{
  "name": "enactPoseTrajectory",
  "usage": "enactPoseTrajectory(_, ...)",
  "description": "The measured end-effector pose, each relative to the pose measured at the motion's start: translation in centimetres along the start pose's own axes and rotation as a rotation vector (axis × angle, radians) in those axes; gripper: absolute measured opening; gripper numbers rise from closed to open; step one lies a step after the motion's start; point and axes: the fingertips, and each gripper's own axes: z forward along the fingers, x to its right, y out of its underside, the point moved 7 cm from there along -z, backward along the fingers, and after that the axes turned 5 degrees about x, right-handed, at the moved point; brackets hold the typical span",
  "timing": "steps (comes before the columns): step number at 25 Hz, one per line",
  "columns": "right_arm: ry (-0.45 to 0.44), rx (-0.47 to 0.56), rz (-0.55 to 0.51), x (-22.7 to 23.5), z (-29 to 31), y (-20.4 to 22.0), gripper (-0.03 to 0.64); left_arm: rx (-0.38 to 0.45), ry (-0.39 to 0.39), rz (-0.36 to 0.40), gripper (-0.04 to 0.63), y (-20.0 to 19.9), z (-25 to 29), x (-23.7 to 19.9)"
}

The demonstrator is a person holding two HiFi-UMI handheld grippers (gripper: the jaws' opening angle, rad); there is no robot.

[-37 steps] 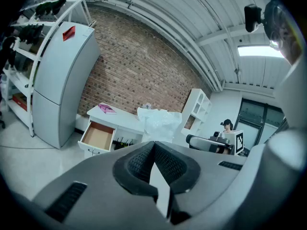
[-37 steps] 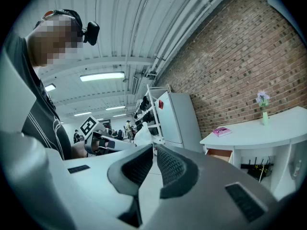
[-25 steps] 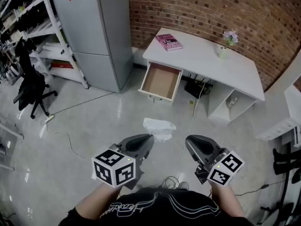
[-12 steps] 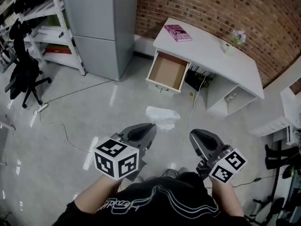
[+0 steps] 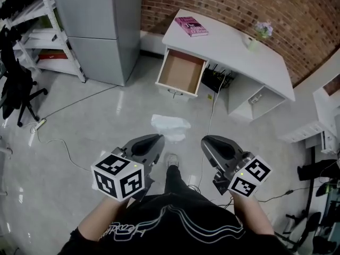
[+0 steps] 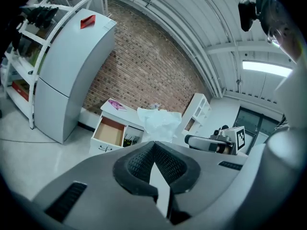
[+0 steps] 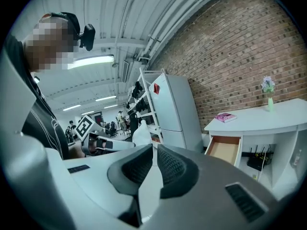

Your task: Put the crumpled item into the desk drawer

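On the glossy floor in front of the desk, a crumpled white item [image 5: 170, 127] lay apart from both tools.
The left gripper [image 5: 158, 138] hovered just short of it, clenched with nothing between its jaws. The right gripper [image 5: 205, 141] was beside it, jaws drawn together to a thin slit and likewise holding nothing. Beyond the item, the white desk [image 5: 228, 52] had its drawer [image 5: 180, 72] pulled open, brown bottom showing. A pink book [image 5: 191, 26] and a small vase of flowers [image 5: 254, 39] sat on the desktop, and a grey refrigerator [image 5: 95, 25] stood to the left.
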Motion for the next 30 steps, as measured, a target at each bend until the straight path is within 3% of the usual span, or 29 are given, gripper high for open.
enactPoseTrajectory(7,-0.062,0.03,0.044,8.6,5.4,-2.1,0.057,-0.026,-0.05,0.01,0.02,-2.8,6.3,-3.3)
enactPoseTrajectory(20,-0.049,0.014,0.145,31.0,12.2,-6.2,0.057,-0.157,-0.117,-0.047,0.02,-9.5,29.4,-11.5)
enactPoseTrajectory(30,0.012,-0.014,0.144,38.5,12.9,-6.0,0.057,-0.207,-0.102,-0.032,0.02,-10.6,39.5,-14.7)
